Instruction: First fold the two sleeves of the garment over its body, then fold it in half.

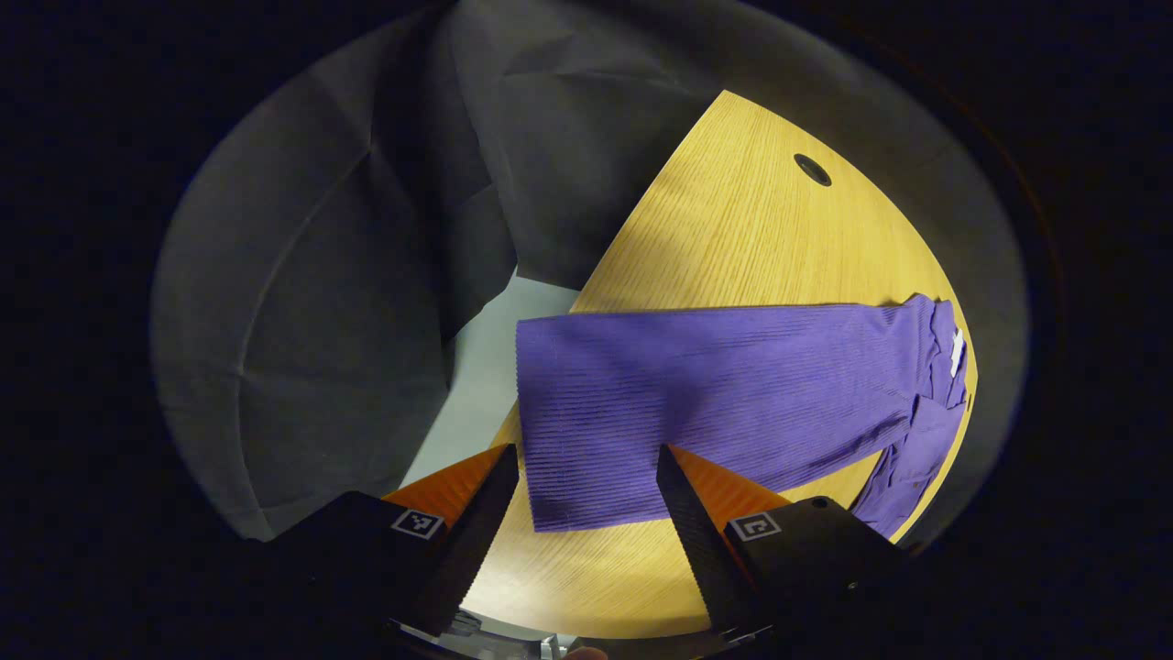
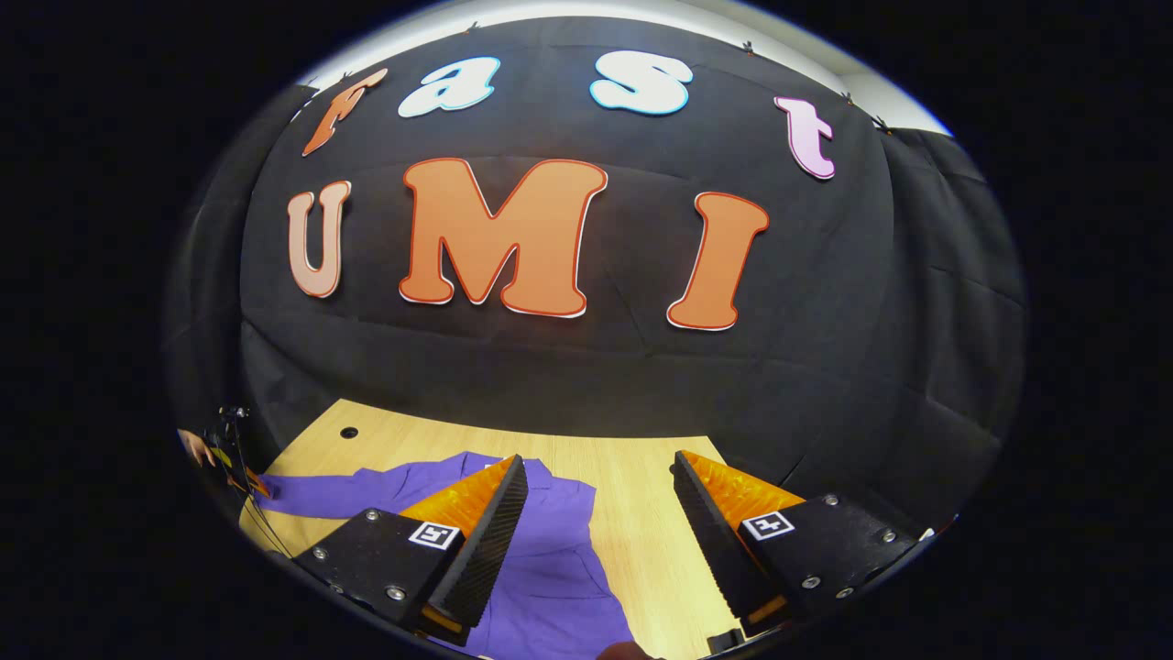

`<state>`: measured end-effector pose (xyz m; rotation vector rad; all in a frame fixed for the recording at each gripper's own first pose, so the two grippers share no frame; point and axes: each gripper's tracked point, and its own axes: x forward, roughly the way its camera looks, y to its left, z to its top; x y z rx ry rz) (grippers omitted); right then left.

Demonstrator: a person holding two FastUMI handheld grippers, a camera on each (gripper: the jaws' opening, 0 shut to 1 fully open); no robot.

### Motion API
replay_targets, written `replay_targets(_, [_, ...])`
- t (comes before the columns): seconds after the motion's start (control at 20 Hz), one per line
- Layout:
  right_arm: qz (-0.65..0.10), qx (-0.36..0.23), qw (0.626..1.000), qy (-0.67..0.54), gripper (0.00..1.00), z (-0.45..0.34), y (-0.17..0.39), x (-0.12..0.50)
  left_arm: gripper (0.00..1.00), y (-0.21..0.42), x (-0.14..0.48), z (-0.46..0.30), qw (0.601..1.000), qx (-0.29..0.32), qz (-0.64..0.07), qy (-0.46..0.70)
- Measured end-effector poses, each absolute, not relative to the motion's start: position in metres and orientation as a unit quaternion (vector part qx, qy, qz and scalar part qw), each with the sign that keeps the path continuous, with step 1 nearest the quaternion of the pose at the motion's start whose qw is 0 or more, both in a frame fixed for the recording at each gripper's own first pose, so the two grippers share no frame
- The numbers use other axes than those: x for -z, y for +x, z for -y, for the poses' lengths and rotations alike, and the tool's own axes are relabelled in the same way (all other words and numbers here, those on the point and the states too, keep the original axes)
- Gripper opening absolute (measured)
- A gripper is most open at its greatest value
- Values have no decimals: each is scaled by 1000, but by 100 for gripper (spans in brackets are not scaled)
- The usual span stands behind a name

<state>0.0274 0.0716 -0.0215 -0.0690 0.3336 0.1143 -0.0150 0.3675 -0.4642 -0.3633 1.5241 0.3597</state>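
So, garment: my purple ribbed top point(image 1: 724, 394) lies flat on the wooden worktop point(image 1: 733, 229), stretched along its near edge, hem end close by my left gripper point(image 1: 586, 500) and collar end with a small white tag toward the far corner.
Sleeve: one sleeve point(image 1: 903, 467) trails off the collar end toward the worktop's edge, not yet folded over the body as far as I can see.
Left jaws: wide open, nothing held, hanging just above the hem corner.
Right jaws: my right gripper point(image 2: 596, 532) is spread wide too, empty, above the collar end of the top point(image 2: 559, 550).
Feel: I judge the knit light, soft and limp, a bit stretchy; it will sag and drag, not slip.
Hold: best pinched at a cuff or a hem corner, catching both layers.
Risk: a shallow pinch could lift only one layer and bunch the ribbing.
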Motion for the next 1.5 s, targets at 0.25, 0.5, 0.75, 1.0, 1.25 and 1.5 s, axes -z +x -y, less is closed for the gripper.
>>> replay_targets(0.25, [-180,-51,981,-49,96,-60,15,36,90,-18,468,-373,673,-166,-707,-137])
replay_targets(0.5, [-187,-46,980,-42,96,-46,11,45,28,-6,470,-357,672,-165,-706,-152])
replay_targets(0.75, [-185,-44,981,-40,96,-31,15,44,6,8,447,-349,705,-135,-681,-141])
replay_targets(1.0, [-165,-45,985,-33,96,-21,26,34,4,31,396,-327,749,-85,-646,-119])
replay_targets(1.25, [-148,-56,987,-28,96,-17,33,31,4,59,324,-286,789,-30,-606,-99])
replay_targets(1.5, [-137,-77,987,-28,96,-16,30,37,4,79,248,-250,814,26,-575,-77])
